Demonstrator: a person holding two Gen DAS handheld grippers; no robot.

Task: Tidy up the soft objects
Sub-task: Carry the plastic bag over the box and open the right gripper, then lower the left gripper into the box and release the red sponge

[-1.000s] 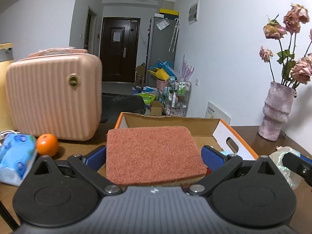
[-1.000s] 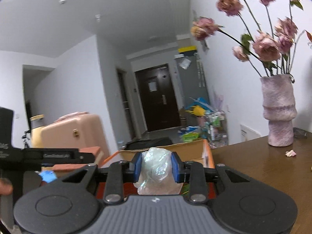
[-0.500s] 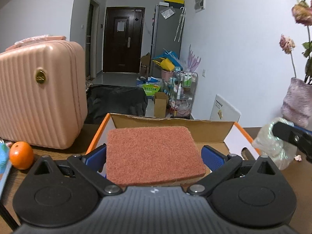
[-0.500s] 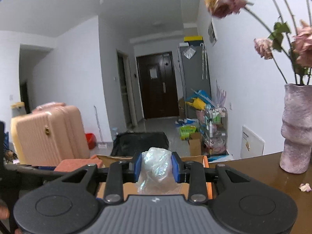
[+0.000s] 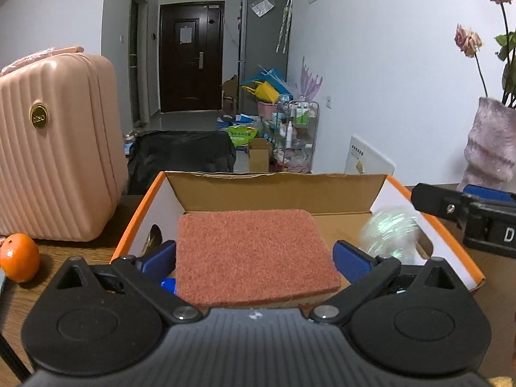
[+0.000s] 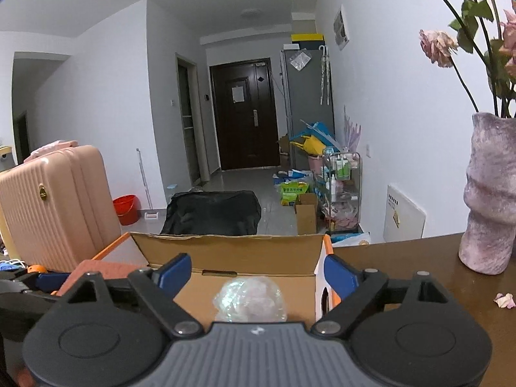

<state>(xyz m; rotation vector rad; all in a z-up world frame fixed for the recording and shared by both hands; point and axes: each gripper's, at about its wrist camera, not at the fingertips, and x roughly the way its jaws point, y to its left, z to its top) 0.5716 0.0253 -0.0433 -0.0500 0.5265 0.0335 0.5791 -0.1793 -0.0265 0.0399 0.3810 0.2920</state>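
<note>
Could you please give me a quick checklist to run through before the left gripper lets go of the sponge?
1. Sponge clamped in left gripper: ok.
2. Sponge over the open box: ok.
3. Right gripper open, plastic ball free of its pads: ok.
4. Ball inside the box, to the right of the sponge: ok.
5. Box floor under the sponge free of things: cannot tell, hidden by the sponge.
6. Right gripper out of the sponge's drop path: ok, it sits at the right edge.

A dark wooden table [image 6: 403,258] bears an open cardboard box [image 5: 277,190], a pink ribbed suitcase [image 5: 54,148], an orange [image 5: 19,257], a mauve vase [image 6: 491,193] and a fallen petal [image 6: 503,300].
</note>
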